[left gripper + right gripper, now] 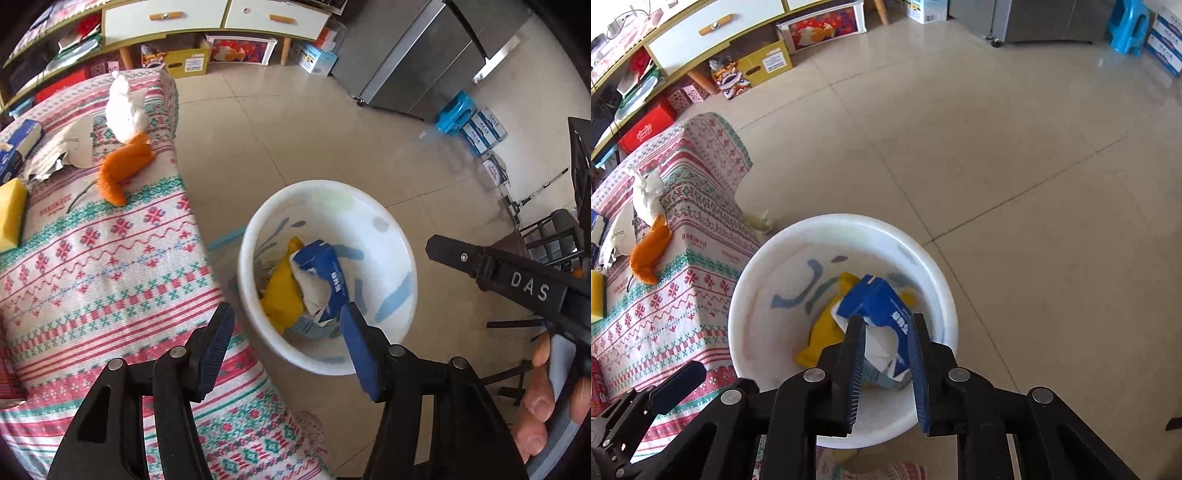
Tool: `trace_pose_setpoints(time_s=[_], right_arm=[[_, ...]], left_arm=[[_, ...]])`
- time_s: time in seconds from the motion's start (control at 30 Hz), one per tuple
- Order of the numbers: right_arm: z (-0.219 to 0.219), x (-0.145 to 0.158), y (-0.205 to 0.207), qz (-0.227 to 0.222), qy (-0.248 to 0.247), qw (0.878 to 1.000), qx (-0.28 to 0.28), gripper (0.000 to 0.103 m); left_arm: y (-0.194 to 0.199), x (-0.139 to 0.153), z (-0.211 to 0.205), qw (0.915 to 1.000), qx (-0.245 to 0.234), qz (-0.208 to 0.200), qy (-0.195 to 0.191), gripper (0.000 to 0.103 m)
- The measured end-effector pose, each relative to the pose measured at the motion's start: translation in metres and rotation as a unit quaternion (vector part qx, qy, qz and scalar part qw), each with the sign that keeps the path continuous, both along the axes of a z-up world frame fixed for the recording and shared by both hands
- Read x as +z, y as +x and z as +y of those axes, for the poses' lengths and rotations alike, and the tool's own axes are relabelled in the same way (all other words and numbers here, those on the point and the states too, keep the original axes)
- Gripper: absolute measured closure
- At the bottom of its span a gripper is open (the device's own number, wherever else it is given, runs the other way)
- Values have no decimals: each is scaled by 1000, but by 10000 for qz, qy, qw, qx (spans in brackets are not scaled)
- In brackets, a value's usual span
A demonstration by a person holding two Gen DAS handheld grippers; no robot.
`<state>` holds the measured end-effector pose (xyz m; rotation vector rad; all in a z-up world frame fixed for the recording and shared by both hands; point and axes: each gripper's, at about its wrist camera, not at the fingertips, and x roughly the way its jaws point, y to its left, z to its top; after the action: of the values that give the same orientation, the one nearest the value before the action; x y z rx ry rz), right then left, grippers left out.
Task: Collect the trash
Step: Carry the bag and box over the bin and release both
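Both grippers spread and empty over white bin [391,236]; remaining orange wrapper [123,170] lies forward-left on the patterned bed [110,266], long axis diagonal, left gripper [286,317] nearer than right gripper [886,332].

Glossy white plastic basin [746,332], woven patterned cloth cover [110,258], shiny floor tiles [1015,166].

A beige tiled floor [997,166] is lit with soft glare. At ten o'clock a white cabinet [207,18] on wooden legs is seen, with boxes [188,62] stored beneath. A steel appliance [417,62], possibly a fridge, stands at one o'clock, beside a blue stool [456,112].
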<state>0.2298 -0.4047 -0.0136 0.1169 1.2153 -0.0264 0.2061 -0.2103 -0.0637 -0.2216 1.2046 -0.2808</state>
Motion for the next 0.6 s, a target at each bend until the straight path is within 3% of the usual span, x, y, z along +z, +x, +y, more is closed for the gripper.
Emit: trace_pose_setpoints(time_s=[0.17, 0.27, 0.4, 0.6], right_arm=[[19, 3, 3, -96, -93, 9997, 188, 74], [35, 3, 5, -107, -118, 9991, 384, 64], [52, 2, 6, -95, -166, 9982, 566, 62], [78, 1, 6, -96, -115, 9966, 812, 51]], left_arm=[[-18, 14, 49, 9997, 230, -2, 33, 40], [-30, 24, 90, 9988, 489, -29, 49, 40], [-48, 33, 151, 9960, 880, 2, 126, 40], [-73, 38, 257, 9845, 1751, 65, 117, 41]])
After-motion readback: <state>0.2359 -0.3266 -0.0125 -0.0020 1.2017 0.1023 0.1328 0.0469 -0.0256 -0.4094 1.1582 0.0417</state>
